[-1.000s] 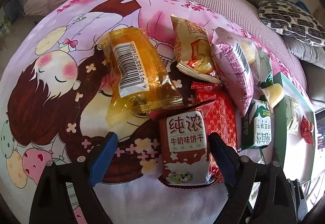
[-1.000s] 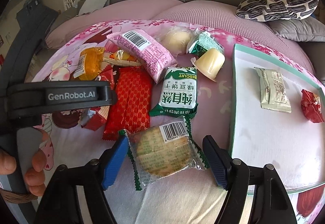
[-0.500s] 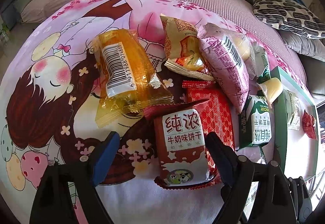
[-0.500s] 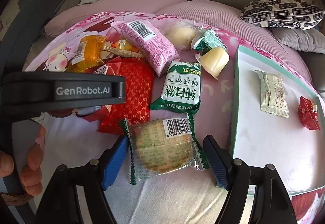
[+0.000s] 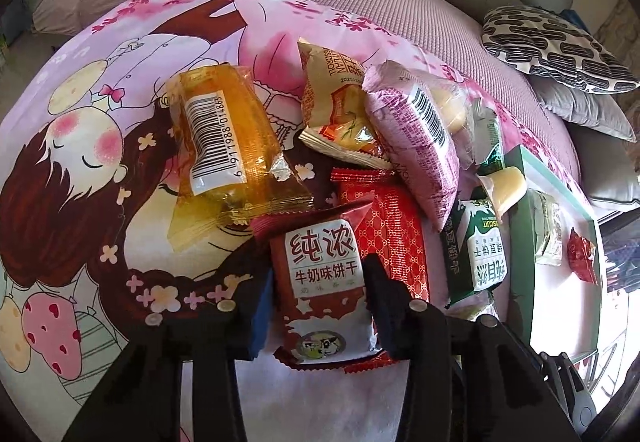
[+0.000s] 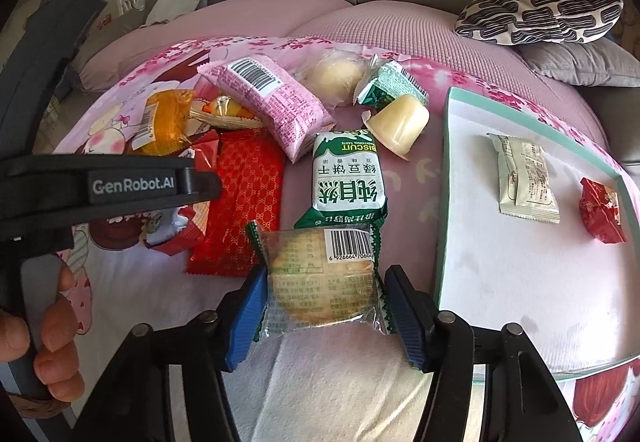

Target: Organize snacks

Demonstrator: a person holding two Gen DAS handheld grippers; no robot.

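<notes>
**Both tongs closing on packets, tray waiting**

Your left tongs (image 5: 320, 298) have just been closing and now pinch the red-brown milk biscuit packet (image 5: 324, 282) from both sides, pads pressing its edges. That packet sits at the 6 o'clock end of the snack pile on the cartoon-print bedspread (image 5: 80, 161), its right side overlapping the red patterned packet (image 5: 396, 238) at 3 o'clock.

Your right tongs (image 6: 322, 306) have also just been closing; the clear-wrapped round cracker packet (image 6: 320, 278) is between them, and the pads touch its crimped green edges, so the grip looks made but light. The green biscuit packet (image 6: 348, 177) lies just beyond it at 12 o'clock, touching its top edge.

You are at the grasp step of sorting, two items at once. The white tray with the green rim (image 6: 444, 201) lies at 3 o'clock from the right tongs and already carries a pale wrapped bar (image 6: 524, 177) and a small red candy (image 6: 600, 209).

Next, judging from this layout, you want to lift straight up first so neither packet drags its neighbour, then carry over the rim to bare tray space. Watch the cracker: the wrapper is slippery and the hold is on film rather than on the biscuit.
</notes>
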